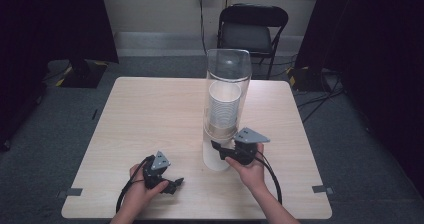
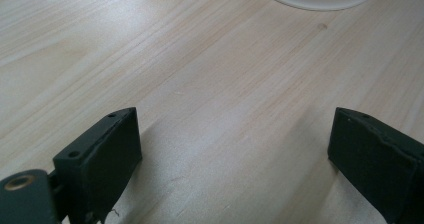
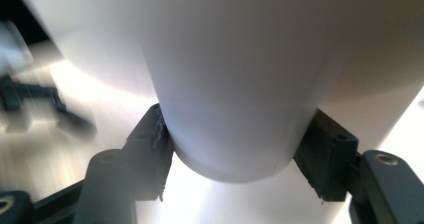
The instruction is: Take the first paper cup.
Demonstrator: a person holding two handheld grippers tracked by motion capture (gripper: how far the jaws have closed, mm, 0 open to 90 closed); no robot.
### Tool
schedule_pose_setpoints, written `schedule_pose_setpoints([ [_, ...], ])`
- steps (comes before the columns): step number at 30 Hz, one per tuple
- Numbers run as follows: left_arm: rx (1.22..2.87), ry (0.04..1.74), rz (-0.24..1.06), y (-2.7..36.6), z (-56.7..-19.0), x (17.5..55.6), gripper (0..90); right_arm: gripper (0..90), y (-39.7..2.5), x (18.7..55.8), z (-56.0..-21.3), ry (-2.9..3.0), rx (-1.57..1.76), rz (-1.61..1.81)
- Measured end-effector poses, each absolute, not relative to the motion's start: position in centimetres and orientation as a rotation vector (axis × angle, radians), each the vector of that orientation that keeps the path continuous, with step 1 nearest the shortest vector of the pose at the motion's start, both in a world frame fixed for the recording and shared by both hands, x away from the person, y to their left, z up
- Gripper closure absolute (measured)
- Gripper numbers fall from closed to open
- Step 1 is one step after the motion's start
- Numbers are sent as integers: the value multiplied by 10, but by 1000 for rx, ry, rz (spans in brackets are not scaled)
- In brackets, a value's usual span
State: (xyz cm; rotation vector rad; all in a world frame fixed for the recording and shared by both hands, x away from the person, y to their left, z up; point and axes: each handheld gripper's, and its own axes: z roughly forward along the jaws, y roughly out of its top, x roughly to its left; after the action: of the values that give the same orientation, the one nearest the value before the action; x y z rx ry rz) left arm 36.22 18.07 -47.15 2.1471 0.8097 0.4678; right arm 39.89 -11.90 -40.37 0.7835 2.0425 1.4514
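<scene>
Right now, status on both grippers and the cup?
Right gripper shut on cup under the dispenser. Left gripper open, over bare table. Nothing in the way.

Dispenser (image 1: 227,91): on table (image 1: 150,114), right of centre. Cup (image 3: 230,109): under it, between right gripper (image 1: 216,146) jaws. Left gripper (image 1: 175,183): near-left of dispenser. Chair (image 1: 251,26): behind.

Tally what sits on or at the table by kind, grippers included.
Clear dispenser tube with stacked cups: 1
White cup at the tube's base, between the right gripper's jaws: 1
Grippers, left gripper and right gripper: 2
Total: 4
</scene>
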Motion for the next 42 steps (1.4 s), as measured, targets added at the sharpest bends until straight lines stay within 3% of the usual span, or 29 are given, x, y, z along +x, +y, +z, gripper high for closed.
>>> schedule_pose_setpoints([
  [3,2145,808,466,181,-472,362,65,377,-122,404,-457,2238,873,1244],
  [7,2147,806,460,181,-471,362,63,375,-123,401,-429,2175,801,1293],
  [29,2140,836,470,179,-471,357,62,368,-125,369,-457,2415,643,1149],
  [30,2130,830,472,179,-471,357,74,368,-124,368,-457,2412,638,1152],
  [32,2113,833,445,181,-468,356,206,367,-123,366,-456,2410,618,1179],
  [35,2060,870,430,182,-462,357,160,367,-121,365,-456,2409,582,1183],
  [42,1888,878,370,187,-426,352,168,366,-111,359,-458,2424,467,1158],
])
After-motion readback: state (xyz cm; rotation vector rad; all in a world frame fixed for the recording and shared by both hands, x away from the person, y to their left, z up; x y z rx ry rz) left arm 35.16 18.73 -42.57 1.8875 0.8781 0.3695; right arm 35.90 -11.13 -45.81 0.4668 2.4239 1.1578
